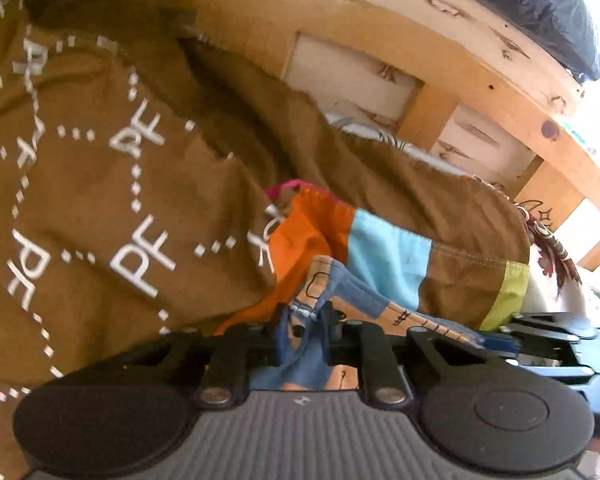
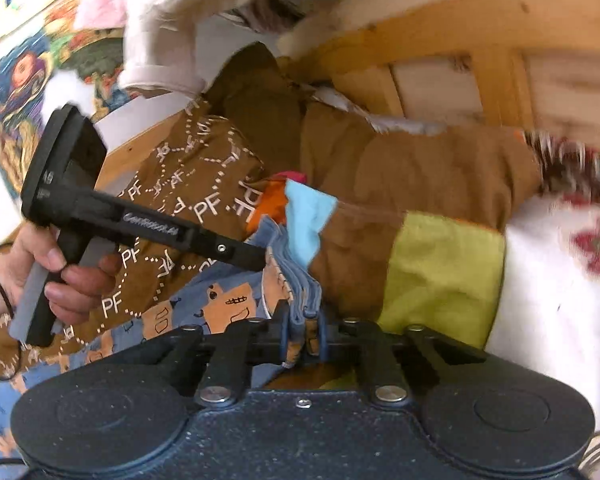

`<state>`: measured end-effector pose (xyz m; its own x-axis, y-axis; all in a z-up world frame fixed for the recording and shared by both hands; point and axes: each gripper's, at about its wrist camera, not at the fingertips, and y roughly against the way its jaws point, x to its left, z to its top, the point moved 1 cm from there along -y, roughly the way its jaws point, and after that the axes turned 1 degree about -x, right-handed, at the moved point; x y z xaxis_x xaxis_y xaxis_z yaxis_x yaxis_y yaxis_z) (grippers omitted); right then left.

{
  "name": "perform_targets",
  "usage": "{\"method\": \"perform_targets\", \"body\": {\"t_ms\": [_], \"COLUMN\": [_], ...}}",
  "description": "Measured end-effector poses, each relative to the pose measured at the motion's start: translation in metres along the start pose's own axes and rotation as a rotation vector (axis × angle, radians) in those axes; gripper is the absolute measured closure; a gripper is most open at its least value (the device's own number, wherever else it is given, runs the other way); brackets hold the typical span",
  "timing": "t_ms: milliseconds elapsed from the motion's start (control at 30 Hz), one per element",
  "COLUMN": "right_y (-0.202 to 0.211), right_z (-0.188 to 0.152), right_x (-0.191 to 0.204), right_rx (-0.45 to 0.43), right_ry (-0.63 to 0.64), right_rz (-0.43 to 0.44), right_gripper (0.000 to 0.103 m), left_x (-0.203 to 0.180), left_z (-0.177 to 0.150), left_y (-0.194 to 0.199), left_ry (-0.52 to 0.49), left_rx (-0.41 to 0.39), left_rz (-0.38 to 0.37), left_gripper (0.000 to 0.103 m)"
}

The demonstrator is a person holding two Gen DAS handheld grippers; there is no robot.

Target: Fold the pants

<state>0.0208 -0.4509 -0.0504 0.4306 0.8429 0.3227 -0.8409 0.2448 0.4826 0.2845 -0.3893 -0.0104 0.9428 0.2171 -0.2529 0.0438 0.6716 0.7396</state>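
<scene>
Pants [image 1: 308, 320] of blue printed cotton hang bunched between my two tongs, left tongs [image 1: 306, 334] and right tongs [image 2: 302, 334] each clamped on a gathered edge. Only my right view shows my left hand [image 2: 60, 276] gripping its handle. Brown lettered fabric [image 1: 100, 200] with bright patches hides the bed beneath; wooden slats [image 1: 420, 80] blur behind.

White "PF" letters repeated across brown fabric [image 1: 100, 200], partly legible brand lettering on left claw's arm [image 2: 152, 229]
</scene>
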Motion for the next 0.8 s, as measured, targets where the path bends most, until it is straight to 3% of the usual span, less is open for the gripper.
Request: {"method": "perform_targets", "body": {"t_ms": [267,433,467,600,667,700,733,767,800], "right_y": [0.029,0.014,0.008,0.003,0.004,0.006,0.009,0.014,0.018], "right_z": [0.048,0.052,0.050,0.044,0.044,0.043,0.043,0.042,0.042], "right_x": [0.005,-0.009,-0.014,-0.021,-0.016,-0.015,-0.014,-0.012,-0.007], "right_rx": [-0.161,-0.124,-0.104,-0.093,-0.092,-0.095,-0.106,-0.124,-0.146], "right_ry": [0.120,0.159,0.148,0.175,0.222,0.235,0.248,0.272,0.310], "right_rz": [-0.039,-0.107,-0.120,-0.121,-0.124,-0.127,-0.137,-0.156,-0.186], "right_gripper": [0.091,0.091,0.091,0.090,0.085,0.083,0.076,0.062,0.053], "left_x": [-0.028,-0.036,-0.035,-0.027,-0.022,-0.021,-0.020,-0.020,-0.022], "left_z": [0.033,0.030,0.028,0.022,0.018,0.014,0.005,-0.008,-0.024], "left_y": [0.017,-0.010,-0.012,-0.007,0.008,0.016,0.032,0.049,0.064], "left_ry": [-0.047,-0.092,-0.084,-0.032,-0.014,-0.006,0.017,0.053,0.089], "left_rx": [-0.183,-0.184,-0.197,-0.248,-0.261,-0.274,-0.303,-0.342,-0.386], "left_rz": [0.020,0.088,0.098,0.138,0.160,0.192,0.255,0.330,0.407], "left_gripper": [0.089,0.085,0.081,0.047,0.045,0.035,0.017,0.009,0.004]}}
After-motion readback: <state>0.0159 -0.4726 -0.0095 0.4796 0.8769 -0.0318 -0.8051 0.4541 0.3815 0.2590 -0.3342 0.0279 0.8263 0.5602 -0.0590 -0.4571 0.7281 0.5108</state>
